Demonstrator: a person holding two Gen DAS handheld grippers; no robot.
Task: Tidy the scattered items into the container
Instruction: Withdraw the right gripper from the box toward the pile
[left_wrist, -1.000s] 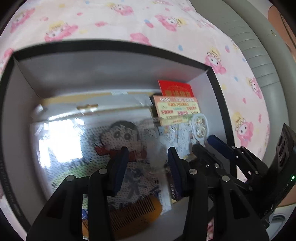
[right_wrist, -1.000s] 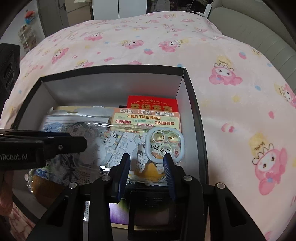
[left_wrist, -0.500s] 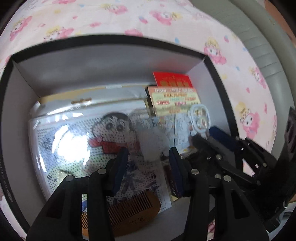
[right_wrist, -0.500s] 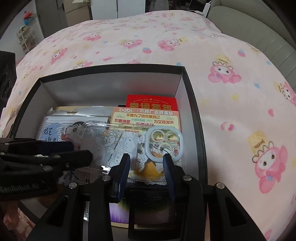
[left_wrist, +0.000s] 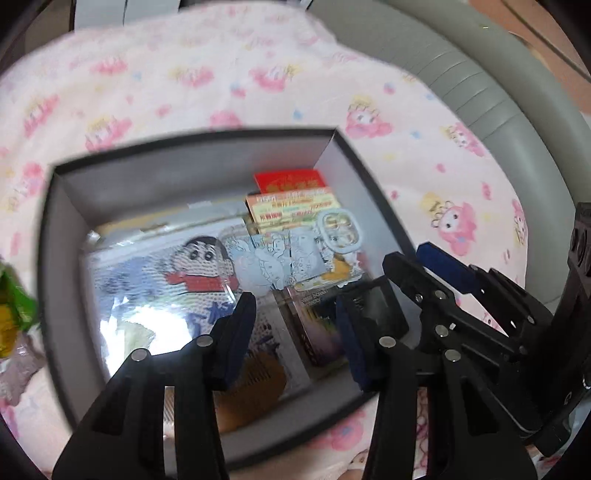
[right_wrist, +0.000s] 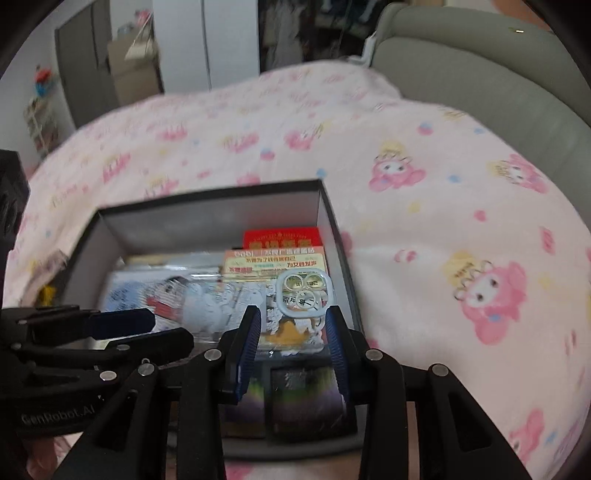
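Above the black-walled, grey-lined cardboard box (left_wrist: 66, 236) on the pink cartoon-print bedspread (right_wrist: 424, 229), both tongs now stand farther from the contents than a second ago: the box looks smaller in each wrist view, and its whole rim and the bedspread around it have come into sight. Neither pair carries anything away. The left tongs (left_wrist: 291, 332) are spread, with only the box floor visible in the gap; the right tongs (right_wrist: 293, 347) are likewise spread and empty, their blue pads framing the stack below.

Contents remain as they were: a large glossy packet printed with a cartoon boy in a red scarf (left_wrist: 184, 280), a brown wooden comb (left_wrist: 251, 384), a red envelope (right_wrist: 282, 238) against the far wall, an orange sticker card (right_wrist: 275, 262), a pale ring-shaped lens-guard frame (right_wrist: 304, 291), and a dark screen-protector pack (right_wrist: 306, 398) at the near wall.

This withdrawal suggests that the deposit into the box is finished and the hands are clearing off for another item. At the left edge of the left view, a green-and-yellow wrapped object (left_wrist: 13, 314) lies outside the box on the bedspread, probably still to be collected; blur hides its nature.

Both tongs point steeply downward over the near rim, side by side, close but not touching.
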